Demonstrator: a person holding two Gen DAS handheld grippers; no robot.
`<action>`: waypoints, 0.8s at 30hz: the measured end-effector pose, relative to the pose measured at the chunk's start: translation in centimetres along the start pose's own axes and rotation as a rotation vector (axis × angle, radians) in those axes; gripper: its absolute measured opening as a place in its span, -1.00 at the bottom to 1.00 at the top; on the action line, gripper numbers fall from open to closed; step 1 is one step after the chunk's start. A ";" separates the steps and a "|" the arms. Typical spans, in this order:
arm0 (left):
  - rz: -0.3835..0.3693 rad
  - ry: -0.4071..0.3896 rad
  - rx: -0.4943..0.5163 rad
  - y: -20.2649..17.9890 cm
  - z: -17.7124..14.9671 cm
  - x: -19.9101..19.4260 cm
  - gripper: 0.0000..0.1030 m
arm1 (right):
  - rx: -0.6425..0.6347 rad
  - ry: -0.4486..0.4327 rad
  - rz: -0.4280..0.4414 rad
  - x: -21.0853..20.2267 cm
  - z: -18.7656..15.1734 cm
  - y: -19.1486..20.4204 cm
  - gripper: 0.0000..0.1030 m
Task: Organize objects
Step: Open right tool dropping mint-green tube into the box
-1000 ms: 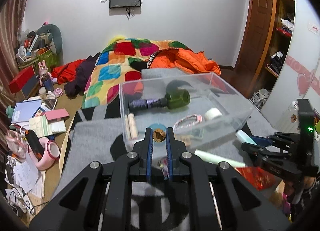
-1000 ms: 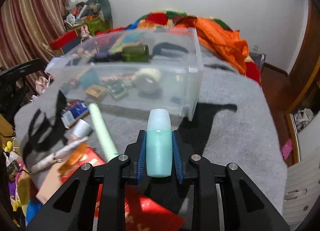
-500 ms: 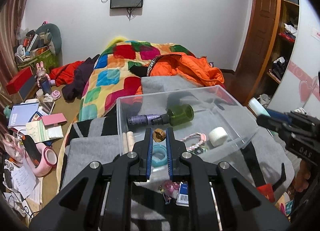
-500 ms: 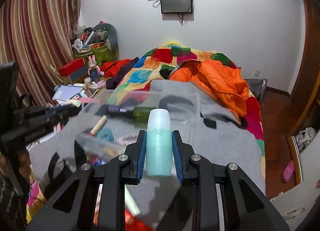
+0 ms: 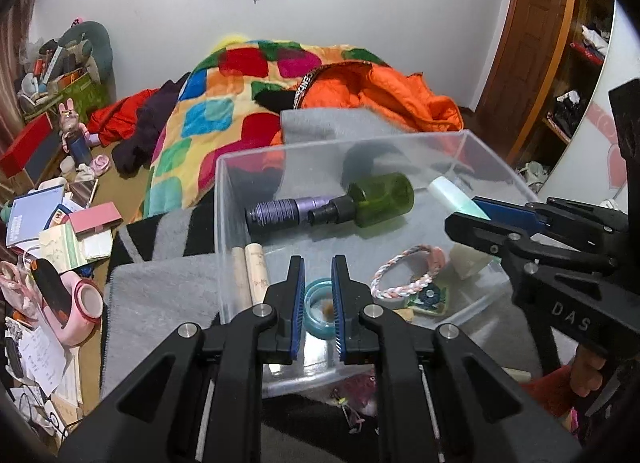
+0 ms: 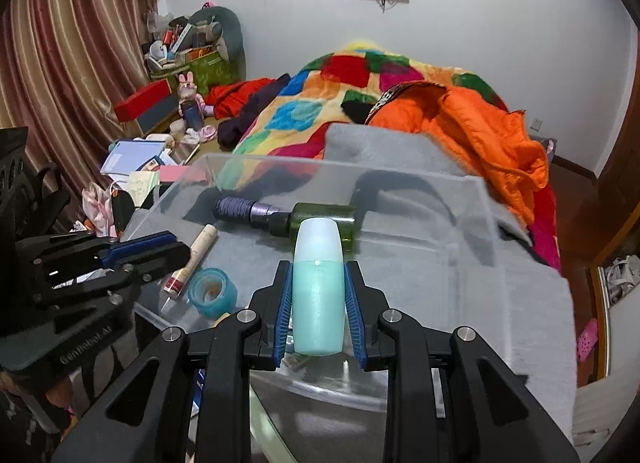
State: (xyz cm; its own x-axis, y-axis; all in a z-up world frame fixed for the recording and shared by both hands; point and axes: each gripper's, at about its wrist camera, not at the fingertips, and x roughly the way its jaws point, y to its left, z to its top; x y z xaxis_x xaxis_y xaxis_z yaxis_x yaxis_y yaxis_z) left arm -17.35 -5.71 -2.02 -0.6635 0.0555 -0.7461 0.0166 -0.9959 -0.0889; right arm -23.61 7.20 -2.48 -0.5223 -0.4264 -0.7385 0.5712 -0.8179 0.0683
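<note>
So the right gripper (image 6: 319,299) is clamping a mint-green bottle (image 6: 318,295) with a frosted white cap, blue pads pressing on both sides of it, and it's hanging over the clear plastic bin (image 5: 256,167) sitting on the grey blanket (image 5: 160,295). In the left wrist view the same bottle (image 5: 456,199) is poking out of that gripper (image 5: 472,211) above the bin's right side.

The left gripper (image 5: 318,295) is hovering over the bin's near edge with its jaws pulled in close together. I can't make out anything pinched between them (a teal tape roll (image 5: 320,309) is showing through the gap, but it's lying on the bin floor below).

Stuff lying in the bin: a dark green bottle (image 5: 380,199) on its side with a purple bottle (image 5: 280,213) end to end with it, a beige tube (image 5: 256,271) along the left wall, a braided pink-and-white bracelet (image 5: 404,271), a small white roll (image 5: 468,263) near the right wall, and some small green patch thing (image 5: 428,299) just beside the bracelet.

Behind it all a patchwork quilt (image 5: 224,103) and an orange jacket (image 5: 380,91) are piling up on the bed.
</note>
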 end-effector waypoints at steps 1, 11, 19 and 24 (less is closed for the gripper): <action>0.000 0.005 -0.001 0.1 0.0 0.2 -0.78 | -0.002 0.004 0.001 0.1 -0.1 0.1 -0.56; -0.013 -0.004 0.015 -0.4 -0.3 -0.4 -0.57 | -0.012 0.055 0.017 1.3 -0.5 0.7 -0.53; -0.024 -0.054 0.033 -1.4 -0.7 -3.6 -0.20 | -0.009 -0.028 0.027 -3.2 -0.8 -0.1 -0.15; -0.017 -0.091 0.060 -2.2 -1.9 -6.1 0.11 | -0.012 -0.102 0.029 -7.6 -2.3 -1.0 0.21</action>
State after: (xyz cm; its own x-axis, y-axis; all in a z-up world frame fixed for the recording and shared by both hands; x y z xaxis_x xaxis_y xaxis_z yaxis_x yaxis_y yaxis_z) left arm -11.90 -3.68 1.50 -0.7287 0.0682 -0.6814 -0.0383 -0.9975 -0.0589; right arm -18.76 12.10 1.52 -0.5672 -0.4872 -0.6640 0.5940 -0.8005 0.0800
